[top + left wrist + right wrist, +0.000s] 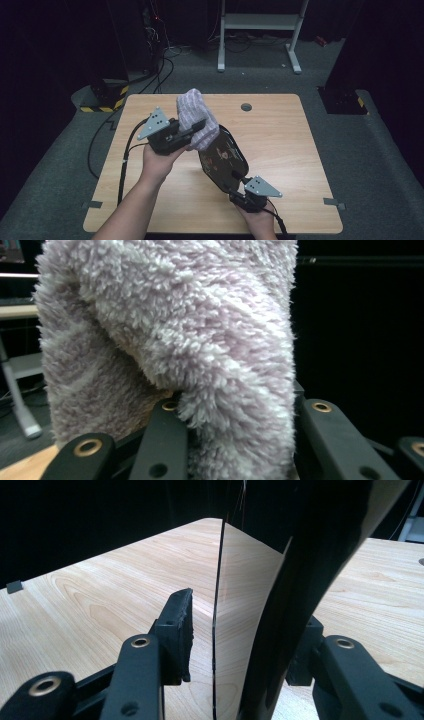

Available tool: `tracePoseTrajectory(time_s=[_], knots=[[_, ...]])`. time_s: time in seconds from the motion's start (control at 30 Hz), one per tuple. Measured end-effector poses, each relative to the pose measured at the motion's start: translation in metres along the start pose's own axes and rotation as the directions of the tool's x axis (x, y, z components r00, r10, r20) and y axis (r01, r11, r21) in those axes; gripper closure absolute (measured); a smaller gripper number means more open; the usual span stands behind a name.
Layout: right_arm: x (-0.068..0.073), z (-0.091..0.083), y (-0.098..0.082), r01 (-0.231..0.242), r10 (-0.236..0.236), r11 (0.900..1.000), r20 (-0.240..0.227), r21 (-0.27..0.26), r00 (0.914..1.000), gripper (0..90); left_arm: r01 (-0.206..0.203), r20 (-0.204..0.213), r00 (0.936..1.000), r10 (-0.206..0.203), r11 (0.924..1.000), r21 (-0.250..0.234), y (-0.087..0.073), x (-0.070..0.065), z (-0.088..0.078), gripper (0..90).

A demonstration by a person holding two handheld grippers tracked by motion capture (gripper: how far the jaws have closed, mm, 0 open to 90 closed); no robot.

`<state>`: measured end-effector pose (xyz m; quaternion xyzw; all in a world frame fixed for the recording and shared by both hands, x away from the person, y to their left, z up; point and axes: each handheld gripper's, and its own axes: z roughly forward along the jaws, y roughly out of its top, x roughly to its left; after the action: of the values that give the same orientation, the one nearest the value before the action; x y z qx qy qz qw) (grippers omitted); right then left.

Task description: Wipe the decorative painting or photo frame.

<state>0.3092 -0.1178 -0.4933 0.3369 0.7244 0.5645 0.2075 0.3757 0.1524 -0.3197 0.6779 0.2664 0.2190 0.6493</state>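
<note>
Right gripper [239,189], high view: nearest the camera, at the near edge of the tabletop [280,135]; its fingers straddle the near rim of a black tray [223,159] that stands tilted on edge.
Left gripper [192,134], high view: raised above the tabletop, fingers pinching a fluffy pale cloth [196,117] against the tray's upper end.
Cloth, high view: bunched into a mitt-like wad, touching the tray's top edge and upper face.
Cloth [170,340], left gripper view: pale lilac pile close to the lens, gripped between the two black fingers [165,440].
Left fingers, state: closed on the cloth.
Tray [300,580], right gripper view: glossy black, upright between the fingers, mirroring the wood grain.
Right fingers [175,625], state: spread; a clear gap separates the left pad from the tray; contact on the other side cannot be told.
Tabletop [90,605], right gripper view: light wood, bare around the tray.
Progress, judged: wiping appears under way at the tray's upper part; the lower face and the laying flat of the tray seem left to do.
</note>
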Motion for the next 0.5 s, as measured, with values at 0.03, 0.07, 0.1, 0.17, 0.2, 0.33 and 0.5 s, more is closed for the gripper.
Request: tracePoseTrajectory(time_s=[0.03,0.07,0.1,0.17,0.2,0.33,0.5], knots=[[0.0,0.0,0.0,-0.002,0.002,1.0,0.0,0.0,1.0,54.7,0.002,0.006,1.0,-0.002,1.0,-0.007,0.004,-0.002,0.004,68.3],[0.0,0.001,0.0,-0.005,0.005,1.0,-0.003,0.004,1.0,54.9,-0.002,0.012,0.9999,0.002,0.9999,-0.01,0.007,-0.004,0.008,68.3],[0.0,0.001,0.0,-0.005,0.005,1.0,0.0,0.009,1.0,55.3,-0.007,0.017,0.9998,0.007,0.9999,-0.011,0.011,-0.007,0.012,68.3],[0.0,0.002,0.0,-0.007,0.007,1.0,0.004,0.017,1.0,59.4,-0.018,0.025,0.9995,0.018,0.9998,-0.008,0.015,-0.012,0.021,68.3],[0.0,0.003,-0.001,-0.006,0.006,1.0,0.001,0.019,1.0,62.6,-0.026,0.024,0.9994,0.026,0.9997,-0.002,0.016,-0.014,0.026,68.3],[-0.001,0.002,-0.001,-0.002,0.002,1.0,0.008,0.018,1.0,71.0,-0.03,0.001,0.9995,0.03,0.999,0.034,0.009,-0.015,0.043,68.3],[0.0,0.0,-0.001,0.008,-0.009,1.0,0.025,0.022,0.9997,78.2,-0.037,-0.036,0.9985,0.041,0.9943,0.099,-0.007,-0.007,0.056,68.5]])
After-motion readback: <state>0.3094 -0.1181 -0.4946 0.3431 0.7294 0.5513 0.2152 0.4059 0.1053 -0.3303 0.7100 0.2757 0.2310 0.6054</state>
